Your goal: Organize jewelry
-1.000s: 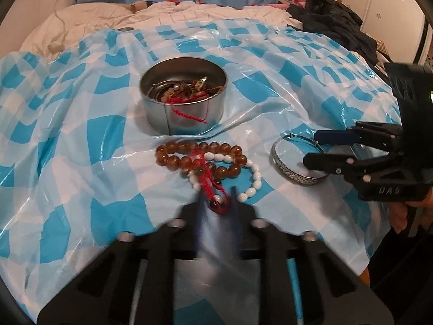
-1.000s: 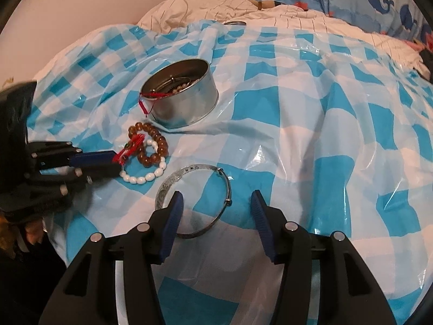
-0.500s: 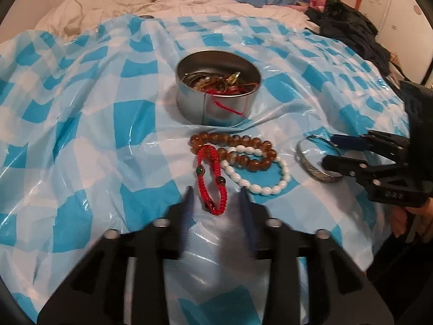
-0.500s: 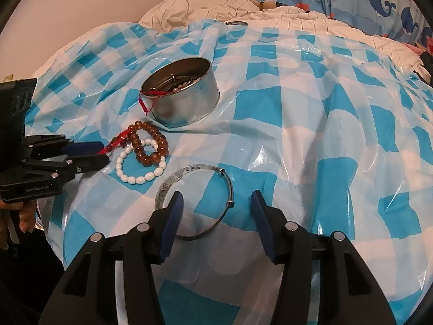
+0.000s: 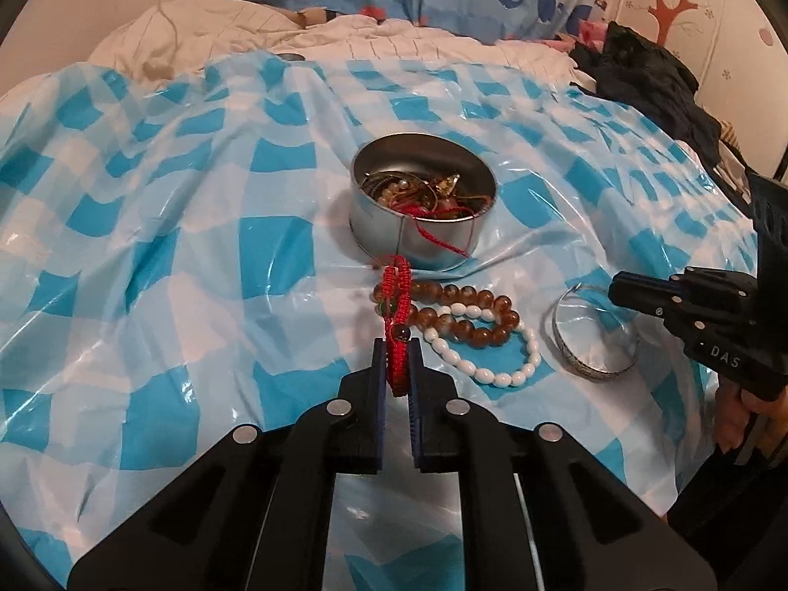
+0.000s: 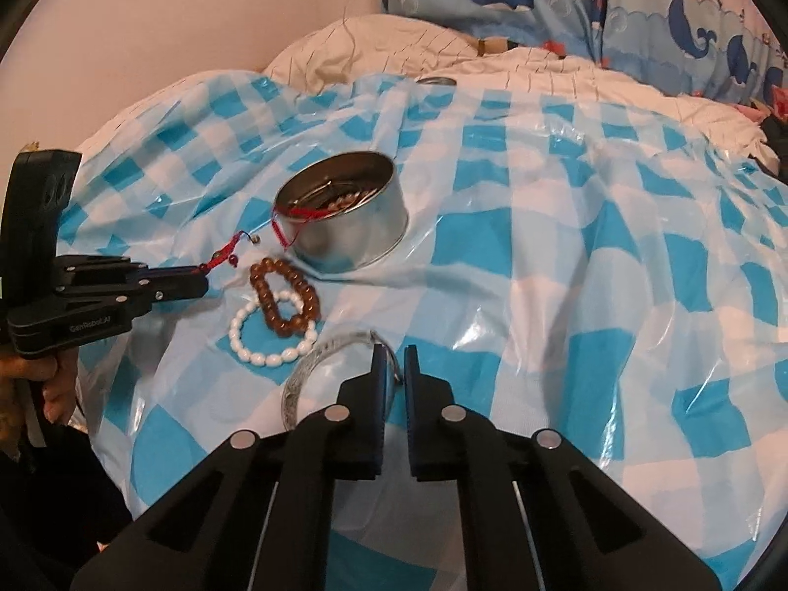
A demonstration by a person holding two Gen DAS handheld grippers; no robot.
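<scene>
left gripper [image 5: 396, 369] black | blue inner pads | silver screws | "GenRobot.AI" lettering

Left wrist view: low and near over the checked cloth [image 5: 147, 256], facing the far pillows, with the round tin [image 5: 423, 202] dead ahead. Right wrist view: likewise low, set further right, facing far and left, the tin [image 6: 344, 216] left of centre. Both views share the tin, the bead bracelets [image 5: 473, 325] [image 6: 280, 315] and each other's gripper at the frame edge.
</scene>
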